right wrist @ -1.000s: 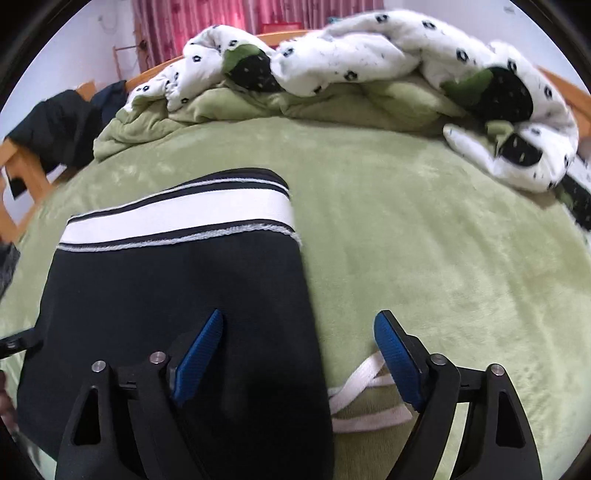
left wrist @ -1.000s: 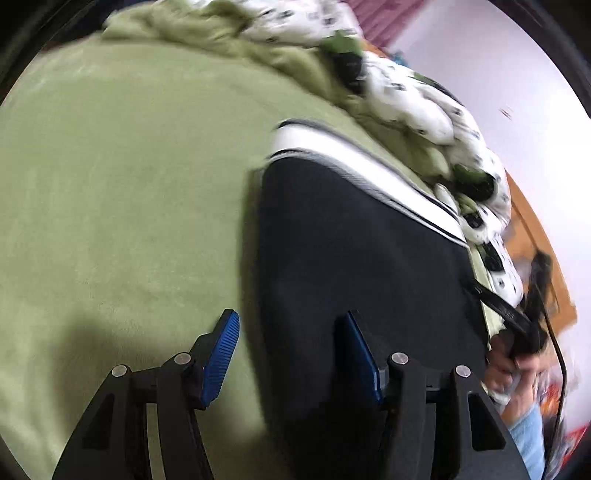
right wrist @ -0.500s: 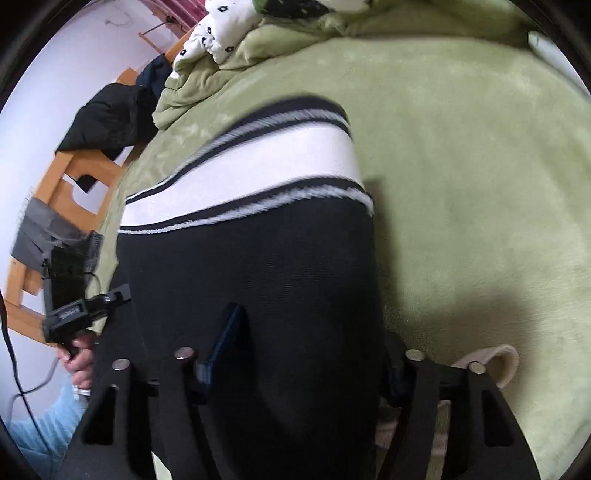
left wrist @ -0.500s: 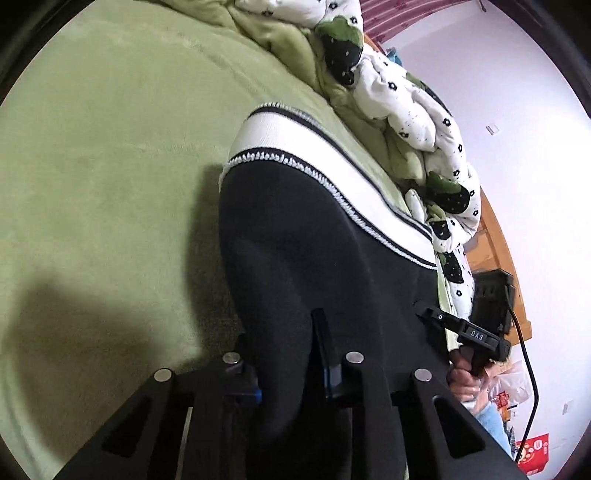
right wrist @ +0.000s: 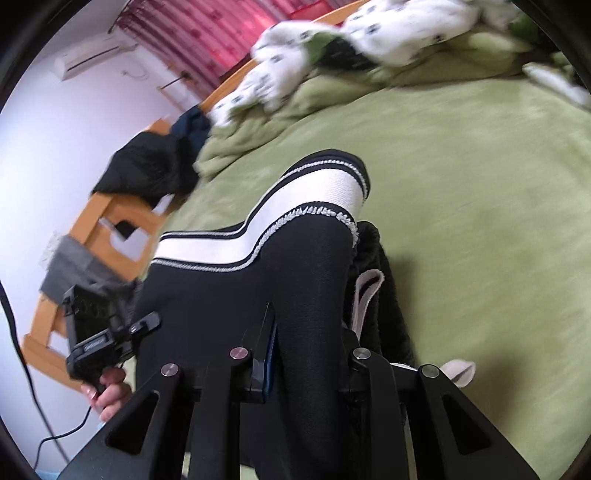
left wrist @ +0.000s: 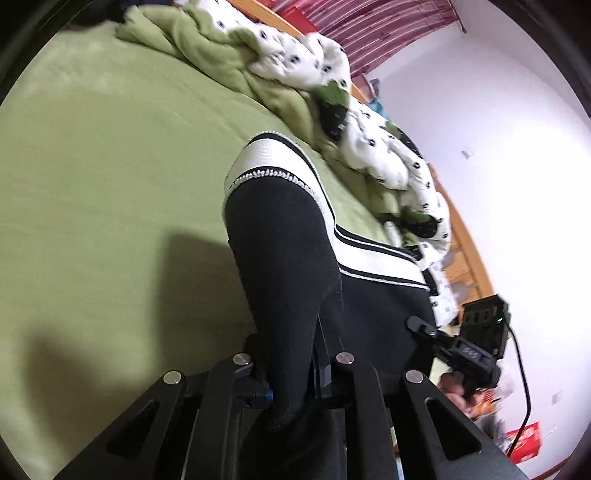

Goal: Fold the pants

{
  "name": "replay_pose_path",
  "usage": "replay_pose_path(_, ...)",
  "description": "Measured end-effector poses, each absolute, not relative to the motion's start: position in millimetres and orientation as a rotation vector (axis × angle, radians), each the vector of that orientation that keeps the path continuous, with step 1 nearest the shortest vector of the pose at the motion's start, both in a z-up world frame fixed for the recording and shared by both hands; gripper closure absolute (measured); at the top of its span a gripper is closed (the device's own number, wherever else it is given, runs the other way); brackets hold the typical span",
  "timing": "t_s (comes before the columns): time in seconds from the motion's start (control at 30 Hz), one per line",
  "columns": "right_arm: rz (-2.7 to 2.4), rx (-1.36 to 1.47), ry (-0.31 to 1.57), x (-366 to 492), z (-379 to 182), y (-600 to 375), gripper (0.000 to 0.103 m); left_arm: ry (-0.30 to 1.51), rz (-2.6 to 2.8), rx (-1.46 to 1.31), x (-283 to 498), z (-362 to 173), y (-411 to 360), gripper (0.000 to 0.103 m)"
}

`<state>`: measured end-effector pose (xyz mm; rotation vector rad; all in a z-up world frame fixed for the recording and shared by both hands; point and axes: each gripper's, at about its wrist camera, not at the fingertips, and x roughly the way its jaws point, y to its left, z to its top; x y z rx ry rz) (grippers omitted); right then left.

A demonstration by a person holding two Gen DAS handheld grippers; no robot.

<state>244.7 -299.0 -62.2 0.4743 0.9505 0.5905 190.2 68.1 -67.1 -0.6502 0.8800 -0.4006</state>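
No text, brand, number or sign can be read in either wrist view. A pale marking sits on the body of the other handheld device [left wrist: 471, 352] in the left wrist view, and a similar one on the device [right wrist: 92, 345] in the right wrist view, but both are too small and blurred to make out. The red box [left wrist: 524, 441] low at the room's edge shows light print that cannot be read either.

A bedroom at home, bed right in the middle.
Green fleece blanket [left wrist: 110, 177] across the mattress, a rumpled white patterned duvet [right wrist: 369, 40] heaped behind, wooden bed frame [right wrist: 110, 221], red striped curtains [right wrist: 207, 33], an air conditioner [right wrist: 92, 59] on the wall.
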Motion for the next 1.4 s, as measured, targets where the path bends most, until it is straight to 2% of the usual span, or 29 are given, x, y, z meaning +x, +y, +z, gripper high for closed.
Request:
replay_pose_path(0.13, 0.674, 0.444, 0.968, 241, -72, -232, 0.082, 0.923, -0.29, -0.552, 178, -78, 111, 0.089)
replay_pose_path(0.23, 0.603, 0.412, 0.976, 250, -94, -222, 0.081, 0.995, -0.205, -0.548, 183, -116, 125, 0.08)
replay_pose_path(0.27, 0.539, 0.354, 0.991, 259, -109, -222, 0.077, 1.011, -0.17, -0.54, 184, -127, 125, 0.07)
replay_pose_path(0.3, 0.491, 0.326, 1.026, 264, -123, -224, 0.069, 1.019, -0.137, -0.514, 183, -134, 128, 0.067)
replay_pose_path(0.37, 0.444, 0.298, 1.031, 260, -129, -226, 0.053, 1.011, -0.147, -0.47, 180, -132, 124, 0.065)
replay_pose_path(0.43, 0.397, 0.193, 1.0, 250, -113, -226, 0.048, 0.986, -0.106, -0.41, 173, -117, 123, 0.065)
replay_pose_path(0.57, 0.307, 0.084, 0.782, 226, -67, -229, 0.049, 0.838, -0.082, -0.341, 162, -77, 123, 0.058)
replay_pose_path(0.73, 0.359, 0.06, 0.74, 257, -44, -189, 0.049, 0.718, -0.136, -0.331, 198, -50, 101, 0.058)
replay_pose_path(0.87, 0.365, -0.044, 0.773, 286, -69, -154, 0.053, 0.777, -0.084, -0.289, 234, -75, 90, 0.057)
replay_pose_path(0.9, 0.337, -0.072, 0.808, 296, -86, -150, 0.056, 0.806, -0.065, -0.272, 241, -89, 89, 0.058)
replay_pose_path(0.97, 0.311, -0.037, 0.828, 304, -111, -161, 0.057, 0.835, -0.068, -0.273, 248, -120, 86, 0.058)
replay_pose_path(1.03, 0.348, 0.04, 0.835, 310, -106, -174, 0.054, 0.835, -0.065, -0.245, 249, -125, 82, 0.054)
replay_pose_path(1.07, 0.339, 0.049, 0.849, 316, -108, -176, 0.052, 0.832, -0.079, -0.238, 249, -123, 79, 0.047)
replay_pose_path(1.1, 0.315, 0.049, 0.85, 318, -110, -177, 0.042, 0.832, -0.092, -0.238, 251, -121, 76, 0.043)
replay_pose_path(1.17, 0.308, 0.072, 0.866, 323, -113, -180, 0.037, 0.825, -0.091, -0.239, 253, -124, 75, 0.042)
replay_pose_path(1.4, 0.362, 0.205, 0.917, 329, -124, -194, 0.031, 0.8, -0.089, -0.242, 249, -125, 74, 0.041)
